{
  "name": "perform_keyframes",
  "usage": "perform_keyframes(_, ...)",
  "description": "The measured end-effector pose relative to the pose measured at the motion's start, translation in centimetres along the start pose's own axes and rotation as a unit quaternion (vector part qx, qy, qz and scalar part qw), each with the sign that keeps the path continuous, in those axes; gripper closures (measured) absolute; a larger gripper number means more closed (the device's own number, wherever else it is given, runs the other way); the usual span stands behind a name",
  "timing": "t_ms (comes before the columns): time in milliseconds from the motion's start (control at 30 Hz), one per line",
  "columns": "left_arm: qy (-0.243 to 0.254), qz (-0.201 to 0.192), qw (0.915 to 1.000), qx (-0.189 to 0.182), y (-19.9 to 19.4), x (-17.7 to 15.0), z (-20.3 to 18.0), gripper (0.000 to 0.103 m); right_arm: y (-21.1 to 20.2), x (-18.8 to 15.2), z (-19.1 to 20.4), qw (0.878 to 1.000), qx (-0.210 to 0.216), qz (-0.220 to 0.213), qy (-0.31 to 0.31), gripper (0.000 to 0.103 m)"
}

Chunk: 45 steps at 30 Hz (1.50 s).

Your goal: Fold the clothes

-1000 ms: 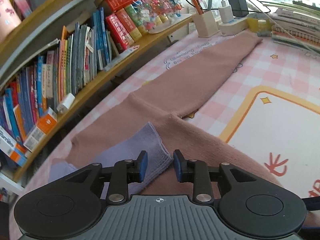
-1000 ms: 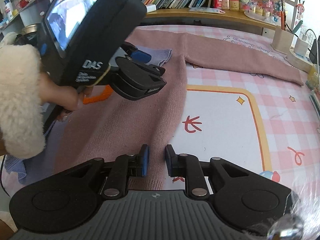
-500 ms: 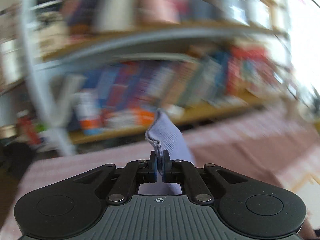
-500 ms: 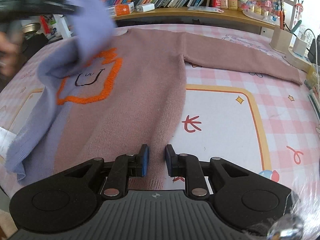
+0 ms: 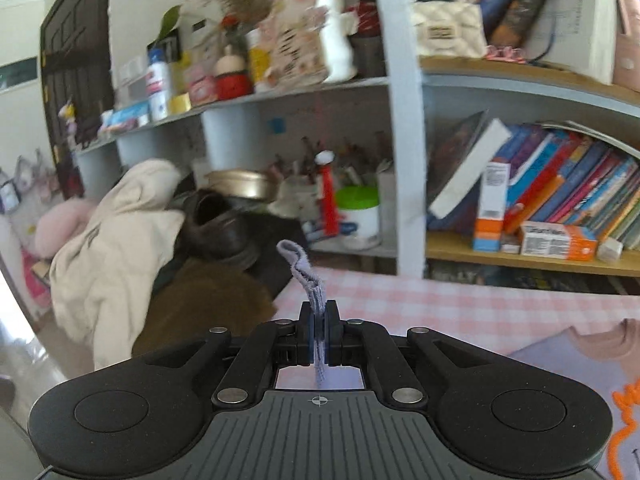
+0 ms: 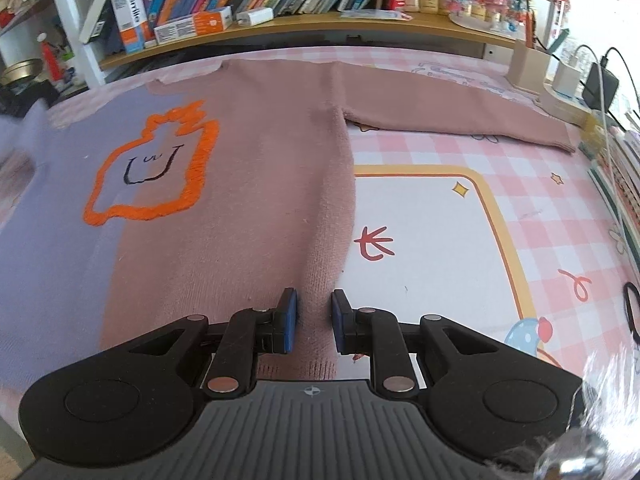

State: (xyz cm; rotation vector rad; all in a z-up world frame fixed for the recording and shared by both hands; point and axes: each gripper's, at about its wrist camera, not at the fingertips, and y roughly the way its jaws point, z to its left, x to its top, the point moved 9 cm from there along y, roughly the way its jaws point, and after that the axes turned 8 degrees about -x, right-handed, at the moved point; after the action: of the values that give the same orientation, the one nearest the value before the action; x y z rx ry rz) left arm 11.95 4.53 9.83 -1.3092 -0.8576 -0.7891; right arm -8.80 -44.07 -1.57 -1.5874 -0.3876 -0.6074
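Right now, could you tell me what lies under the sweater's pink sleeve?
The pink sleeve lies flat on the pink checked table cover, which shows all around it. Its printed pattern directly beneath is hidden by the knit.

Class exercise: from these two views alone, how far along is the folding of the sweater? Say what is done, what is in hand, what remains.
Done: the sweater lies flat, face up on the table. In hand: the left gripper is shut on the lilac cuff, raised off the table. Left: no fold shows; the pink sleeve lies stretched out, and the right gripper hovers open over the hem.
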Motion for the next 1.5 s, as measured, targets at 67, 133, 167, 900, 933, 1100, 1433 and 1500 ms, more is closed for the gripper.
perform_keyframes(67, -0.004, 0.004, 1.0000, 0.003, 0.0, -0.5, 1.2, 0.099, 0.0, 0.0, 0.0, 1.000, -0.005, 0.001, 0.005, 0.084)
perform_keyframes(133, -0.009, 0.009, 0.9999, 0.003, 0.2, -0.8, 2.1, 0.099, 0.0, 0.0, -0.1, 1.000, -0.009, 0.002, 0.010, 0.084)
perform_keyframes(167, -0.010, 0.010, 0.9999, 0.003, 0.2, -1.0, 2.6, 0.099, 0.0, 0.0, -0.1, 1.000, -0.011, 0.002, 0.012, 0.084)
perform_keyframes(900, -0.049, 0.100, 0.9886, -0.101, -5.6, -10.4, 1.2, 0.057, 0.3, 0.2, -0.8, 1.000, -0.006, 0.014, 0.024, 0.079)
perform_keyframes(933, -0.055, 0.115, 0.9837, -0.127, -6.2, -11.7, -0.4, 0.056, 0.2, 0.1, -1.1, 0.999, -0.004, 0.016, 0.029, 0.071)
perform_keyframes(1100, -0.087, 0.169, 0.9556, -0.225, -8.2, -16.7, -6.4, 0.038, -0.5, -0.2, -3.0, 0.998, 0.008, 0.023, 0.062, 0.061)
perform_keyframes(1433, -0.050, 0.198, 0.9549, -0.216, -7.2, -18.5, -9.7, 0.076, -2.1, -2.5, -2.8, 0.995, 0.038, 0.050, 0.081, 0.084)
perform_keyframes(1500, -0.038, 0.197, 0.9543, -0.221, -6.9, -18.5, -10.2, 0.096, -2.3, -2.9, -2.4, 0.996, 0.036, 0.049, 0.070, 0.092)
